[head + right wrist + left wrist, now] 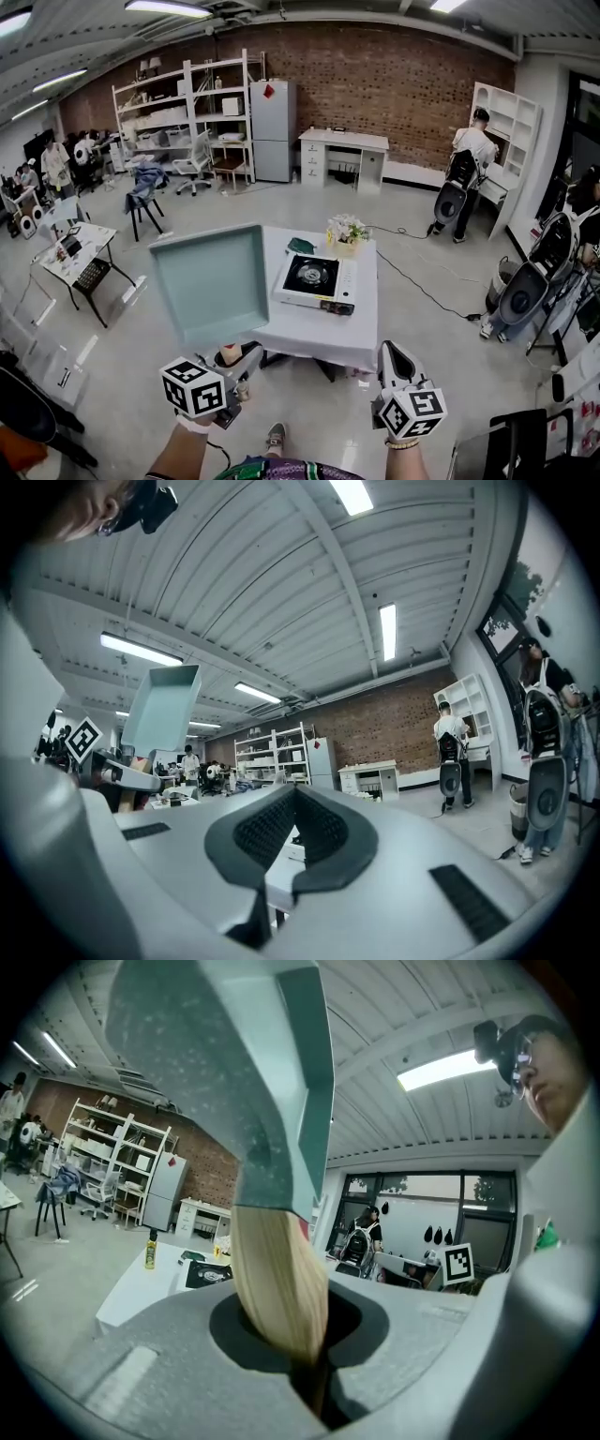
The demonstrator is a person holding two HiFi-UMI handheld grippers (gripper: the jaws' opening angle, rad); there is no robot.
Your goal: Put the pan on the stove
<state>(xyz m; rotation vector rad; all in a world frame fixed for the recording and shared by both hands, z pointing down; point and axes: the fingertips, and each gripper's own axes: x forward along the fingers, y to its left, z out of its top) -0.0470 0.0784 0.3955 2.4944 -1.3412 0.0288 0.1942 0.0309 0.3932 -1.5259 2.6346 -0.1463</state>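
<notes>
A square pale-teal pan point(211, 281) with a wooden handle point(281, 1279) is held up in the air, tilted on edge, in front of the table's left side. My left gripper point(239, 364) is shut on that handle, and the pan's underside point(234, 1072) fills the left gripper view. The portable gas stove point(314, 278) sits on the white-clothed table point(319, 333), right of the pan, with nothing on its burner. My right gripper point(392, 354) hovers near the table's front right corner, shut with nothing between its jaws point(291, 832). The right gripper view shows the pan point(161, 710) at upper left.
A flower pot point(347, 231) and a dark green item point(300, 246) stand behind the stove. A yellow bottle point(150, 1251) stands on the table. A desk point(80, 248) and chair point(142, 202) are at left, people and shelving around the room.
</notes>
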